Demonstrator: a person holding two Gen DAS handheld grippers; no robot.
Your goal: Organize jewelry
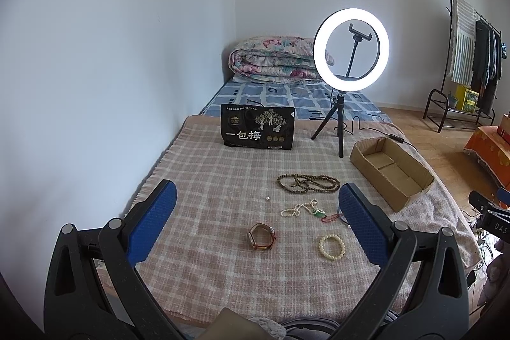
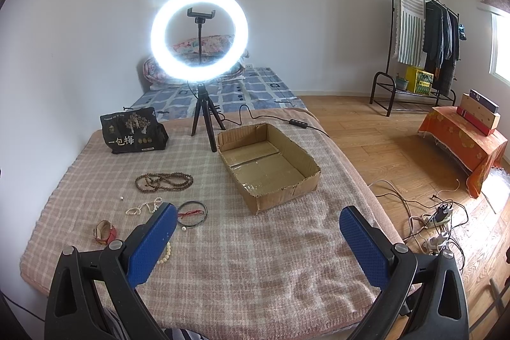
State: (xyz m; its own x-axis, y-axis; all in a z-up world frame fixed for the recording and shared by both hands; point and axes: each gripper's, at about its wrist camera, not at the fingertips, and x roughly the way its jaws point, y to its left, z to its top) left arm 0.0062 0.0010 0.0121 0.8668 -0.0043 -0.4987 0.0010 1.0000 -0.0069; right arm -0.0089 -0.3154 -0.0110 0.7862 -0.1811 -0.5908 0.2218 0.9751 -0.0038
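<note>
Both tools wide open, gripping nothing: left tool (image 1: 256, 220) hovering over the jewelry, right tool (image 2: 258, 239) over bare blanket (image 2: 242, 270) further right. Bed covered with that pink plaid blanket, jewelry scattered across it. Brown bead necklace (image 1: 307, 182) lying coiled farthest back, tiny loose bead (image 1: 267, 198) off to its left. Pearl strand (image 1: 298, 208) nearer, running into a green pendant (image 1: 317, 215) on a red cord. Watch (image 1: 262, 237) with a brown strap closest in, cream bead bracelet (image 1: 332, 247) just right of it, not touching. Dark bangle (image 2: 192, 213) with red thread across it showing in the right view, right beside the blue pad (image 2: 153, 244) of that tool's left finger; same bangle mostly hidden behind a finger in the left view. Open cardboard box (image 2: 306, 163) sitting to the right of all the jewelry, nothing inside. Behind everything: lit ring light (image 1: 350, 50) on a small tripod, black snack bag (image 1: 258, 126) standing up, folded floral quilt (image 1: 274, 59) at the head of the bed. Clothes rack (image 2: 420, 37) over by the far wall.
</note>
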